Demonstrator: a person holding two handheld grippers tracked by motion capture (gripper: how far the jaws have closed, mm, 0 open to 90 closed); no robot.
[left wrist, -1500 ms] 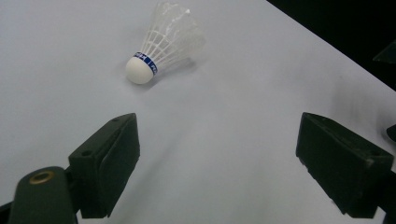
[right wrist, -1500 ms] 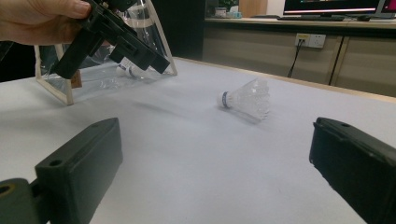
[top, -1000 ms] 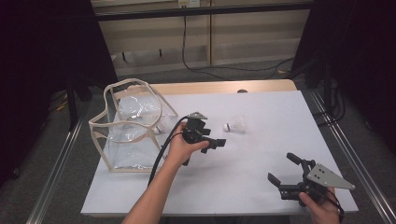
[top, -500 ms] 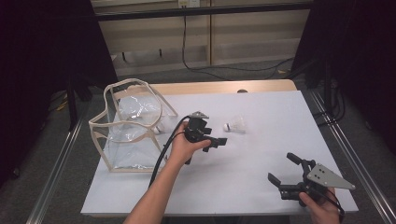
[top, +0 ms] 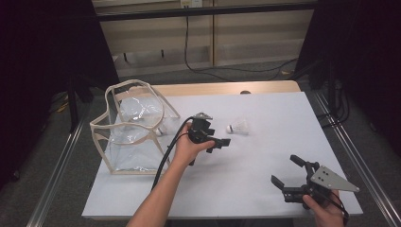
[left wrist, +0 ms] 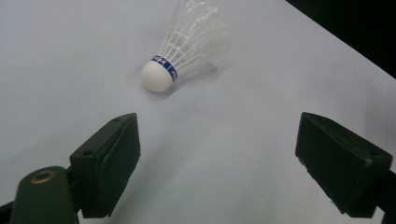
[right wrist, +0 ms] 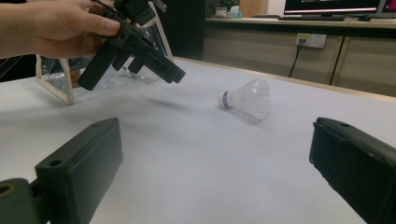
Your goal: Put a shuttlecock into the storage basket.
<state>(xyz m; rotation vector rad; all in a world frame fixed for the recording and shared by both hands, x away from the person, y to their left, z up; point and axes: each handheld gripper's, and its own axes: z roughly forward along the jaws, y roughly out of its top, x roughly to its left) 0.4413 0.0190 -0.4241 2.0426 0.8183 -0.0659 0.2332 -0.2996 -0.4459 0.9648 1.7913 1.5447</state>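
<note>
One shuttlecock [top: 238, 127] lies on its side on the white table [top: 265, 156], a little beyond the middle and towards the far edge, well apart from both side edges. It has a round white cork nose, a blue band with small lettering just behind it, and a flaring skirt of white, see-through feathers; the nose points towards the left edge. The left gripper [top: 221, 142], held in a hand above the table's middle, hovers just short of the shuttlecock with its jaws spread wide and nothing between them. This looks like the approach before a pick-up: the next move calls for easing the jaws forward and down until they straddle the nose or skirt, then closing gently, since the feathers seem light and easy to crush or nudge away. The right gripper [top: 289, 176] rests near the right front corner, its jaws also wide apart and empty. A clear bag on a pale frame [top: 126, 127] stands by the left edge.
</note>
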